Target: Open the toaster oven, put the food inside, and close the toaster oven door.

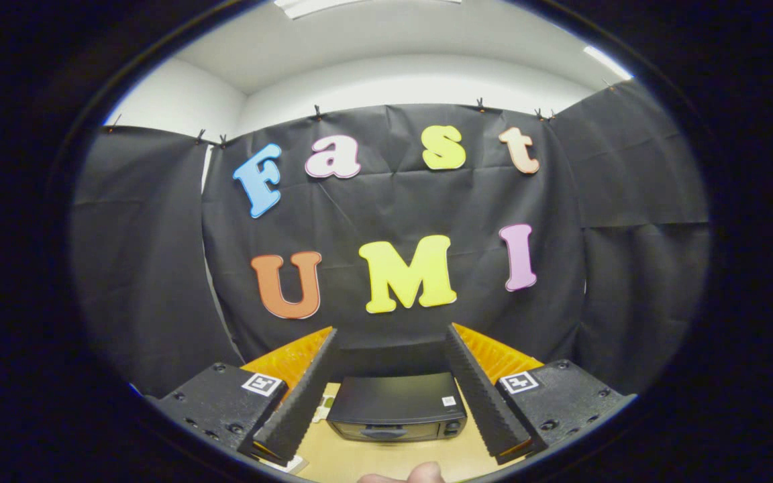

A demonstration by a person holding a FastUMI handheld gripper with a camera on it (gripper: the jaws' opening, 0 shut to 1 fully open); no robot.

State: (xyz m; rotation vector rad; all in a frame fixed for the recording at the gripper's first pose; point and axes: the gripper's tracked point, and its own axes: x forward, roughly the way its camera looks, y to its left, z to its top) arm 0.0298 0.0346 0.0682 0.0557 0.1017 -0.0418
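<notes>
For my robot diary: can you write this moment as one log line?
gripper: open, held high | black box-shaped toaster oven: door shut, seen between fingers | light wooden table: oven on it | food: not seen

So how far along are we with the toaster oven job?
Nothing looks done yet. The toaster oven sits on the wooden table with its door apparently shut, seen between and beyond the fingers. The tool is open and empty, hanging above and short of the oven. A fingertip shows near the table edge. Left: open the door, load the food, close it.

Bright ceiling lights, sharp, fisheye-warped edges
</notes>
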